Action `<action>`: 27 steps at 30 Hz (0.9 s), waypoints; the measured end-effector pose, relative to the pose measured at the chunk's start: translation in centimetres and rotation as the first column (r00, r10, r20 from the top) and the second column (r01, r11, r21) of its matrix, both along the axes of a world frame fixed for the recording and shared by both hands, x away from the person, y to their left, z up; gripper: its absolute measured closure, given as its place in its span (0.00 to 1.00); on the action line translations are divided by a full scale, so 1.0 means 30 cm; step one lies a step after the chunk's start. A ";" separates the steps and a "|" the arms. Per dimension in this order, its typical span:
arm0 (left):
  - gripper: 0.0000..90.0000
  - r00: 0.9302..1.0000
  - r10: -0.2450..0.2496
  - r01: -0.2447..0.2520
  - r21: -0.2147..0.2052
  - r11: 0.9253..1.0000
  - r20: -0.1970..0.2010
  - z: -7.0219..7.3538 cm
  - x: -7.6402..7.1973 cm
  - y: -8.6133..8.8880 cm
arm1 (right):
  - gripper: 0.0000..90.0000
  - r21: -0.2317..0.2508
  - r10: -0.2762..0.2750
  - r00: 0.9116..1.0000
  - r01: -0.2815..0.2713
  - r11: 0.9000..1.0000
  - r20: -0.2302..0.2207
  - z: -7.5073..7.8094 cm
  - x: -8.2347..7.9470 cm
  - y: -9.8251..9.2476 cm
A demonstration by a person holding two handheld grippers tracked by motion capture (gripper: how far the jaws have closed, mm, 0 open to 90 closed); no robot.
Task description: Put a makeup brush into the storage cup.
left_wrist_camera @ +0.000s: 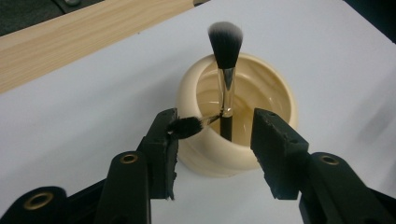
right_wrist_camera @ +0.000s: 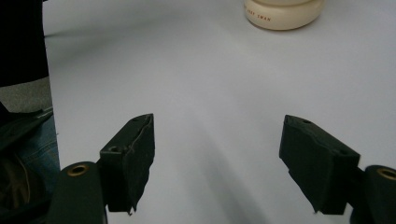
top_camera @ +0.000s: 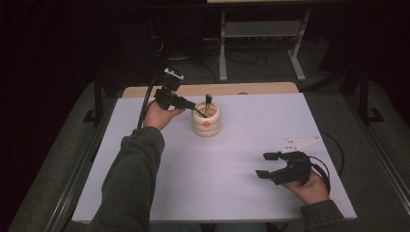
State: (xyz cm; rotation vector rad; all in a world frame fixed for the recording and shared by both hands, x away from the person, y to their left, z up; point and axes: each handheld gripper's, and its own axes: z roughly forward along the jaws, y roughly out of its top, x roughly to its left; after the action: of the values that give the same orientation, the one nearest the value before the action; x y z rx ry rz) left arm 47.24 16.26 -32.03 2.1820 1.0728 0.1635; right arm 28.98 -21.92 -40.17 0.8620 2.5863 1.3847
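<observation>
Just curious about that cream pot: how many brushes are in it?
2. A big brush stands upright in the cream pot; a small dark brush leans over the rim, against the open left gripper. More may lie hidden inside.

The high view is dim overall: the room beyond the table (top_camera: 241, 159) sinks into near-black, while the pale tabletop catches a soft, even light from above and carries a faint bluish cast. Shadows there are weak and diffuse, and the picture is soft and slightly grainy. In the left gripper view the cream cup (left_wrist_camera: 236, 116) shows glossy glare on its inner wall, and the brush (left_wrist_camera: 225, 46) bristles stand fairly sharp; the black jaws at the bottom edge are nearly featureless. The right gripper view shows broad, blurred grey shadows fanning across the table toward the jaws.
</observation>
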 end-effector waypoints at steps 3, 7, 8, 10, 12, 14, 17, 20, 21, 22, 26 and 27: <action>0.68 1.000 -0.005 0.005 0.017 1.000 0.004 -0.005 -0.003 -0.006 | 0.28 -0.002 0.000 1.000 0.000 1.000 -0.002 -0.002 -0.001 0.007; 0.66 1.000 -0.012 0.012 0.013 1.000 -0.001 -0.011 0.000 -0.015 | 0.28 -0.003 0.003 1.000 -0.003 1.000 -0.002 -0.002 -0.001 0.006; 0.66 1.000 -0.012 0.012 0.014 1.000 -0.005 -0.013 0.000 -0.015 | 0.28 0.001 -0.002 1.000 0.002 1.000 -0.008 -0.001 -0.001 0.005; 0.66 1.000 -0.011 0.011 0.011 1.000 -0.006 -0.015 0.001 -0.015 | 0.28 0.002 -0.001 1.000 0.001 1.000 -0.005 -0.001 0.001 0.002; 0.66 1.000 -0.010 0.010 0.016 1.000 -0.005 -0.016 0.002 -0.013 | 0.28 0.000 0.000 1.000 0.000 1.000 -0.008 -0.002 0.001 0.002; 0.66 1.000 -0.004 0.004 0.013 1.000 -0.004 -0.014 0.001 -0.012 | 0.28 -0.002 0.001 1.000 -0.001 1.000 -0.005 -0.002 0.001 0.002; 0.64 1.000 -0.005 0.005 0.008 1.000 0.000 -0.009 -0.002 -0.009 | 0.28 0.005 0.000 1.000 0.000 1.000 -0.002 -0.001 0.001 0.000; 0.61 1.000 -0.005 0.005 -0.003 1.000 0.002 -0.002 -0.007 0.000 | 0.28 0.002 -0.001 1.000 0.001 1.000 -0.004 -0.001 0.000 0.001; 0.61 1.000 -0.006 0.006 -0.008 1.000 0.002 -0.001 -0.009 0.003 | 0.28 -0.001 -0.001 1.000 0.001 1.000 -0.003 -0.002 0.000 0.002; 0.60 1.000 -0.008 0.008 -0.012 1.000 0.002 -0.001 -0.011 0.006 | 0.28 -0.003 -0.002 1.000 0.002 1.000 -0.004 -0.002 0.001 0.002; 0.58 1.000 -0.011 0.011 -0.024 1.000 0.011 0.007 -0.020 0.020 | 0.28 -0.006 -0.010 1.000 0.010 1.000 -0.005 -0.002 0.001 0.000; 0.57 1.000 -0.012 0.013 -0.027 1.000 0.011 0.011 -0.024 0.023 | 0.28 -0.002 -0.012 1.000 0.012 1.000 -0.005 -0.003 0.001 0.000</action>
State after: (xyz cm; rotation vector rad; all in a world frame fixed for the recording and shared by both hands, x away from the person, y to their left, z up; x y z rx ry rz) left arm 46.52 16.96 -31.70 2.1611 1.0491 0.1543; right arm 29.01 -21.92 -40.25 0.8803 2.5819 1.3781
